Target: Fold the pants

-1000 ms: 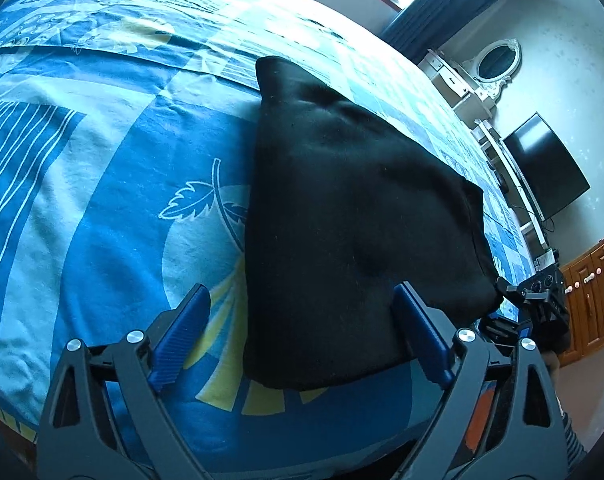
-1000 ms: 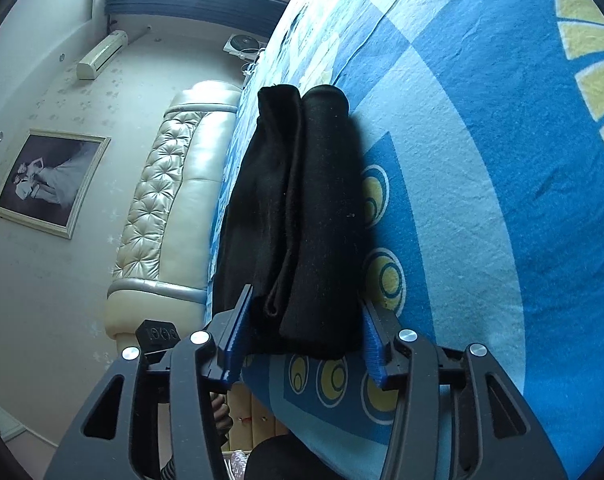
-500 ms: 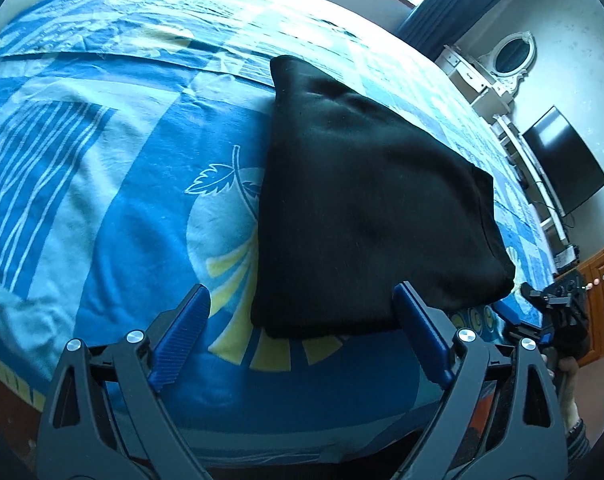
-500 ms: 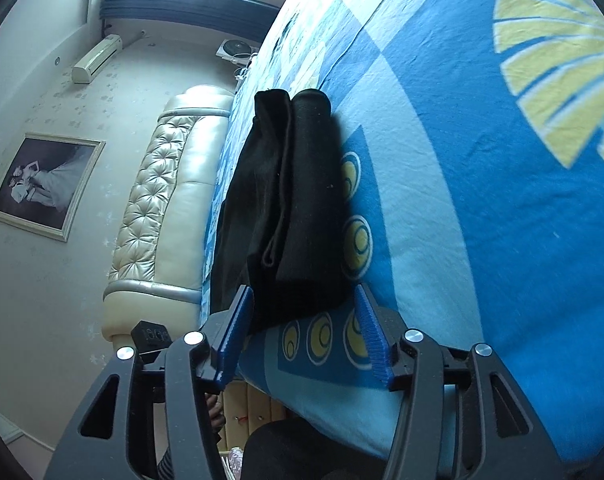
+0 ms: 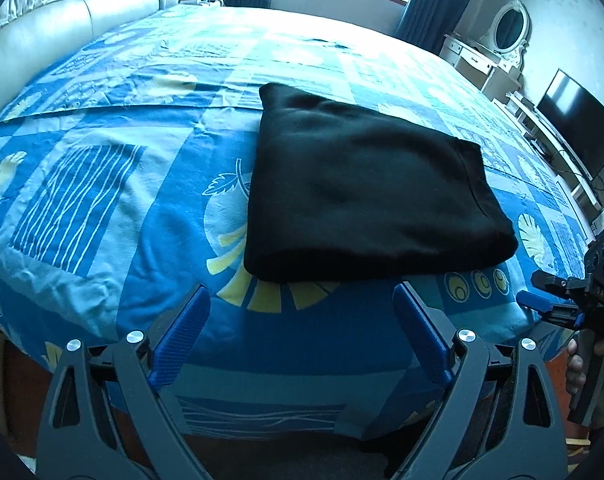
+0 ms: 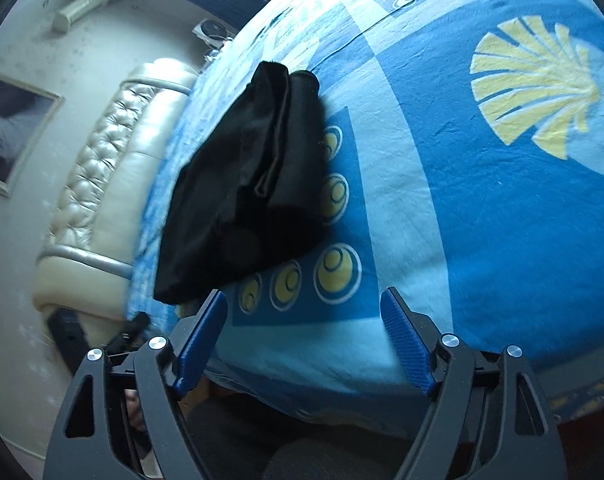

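The black pants (image 5: pixel 361 196) lie folded into a thick square on the blue patterned bedsheet (image 5: pixel 102 184). My left gripper (image 5: pixel 302 332) is open and empty, held off the near bed edge, apart from the pants. In the right wrist view the folded pants (image 6: pixel 246 192) show their stacked layers from the side. My right gripper (image 6: pixel 303 340) is open and empty, just short of the bed edge; it also shows in the left wrist view (image 5: pixel 557 296) at the right, held by a hand.
A cream tufted headboard (image 5: pixel 62 12) runs along the bed's far left. A white dresser with an oval mirror (image 5: pixel 505 36) and a TV (image 5: pixel 577 132) stand at the right. The bedsheet (image 6: pixel 481 184) spreads wide around the pants.
Both grippers have drawn back from the pants toward the bed's edge. The right gripper, close around the folded edge before, has opened wider and is clear of it.
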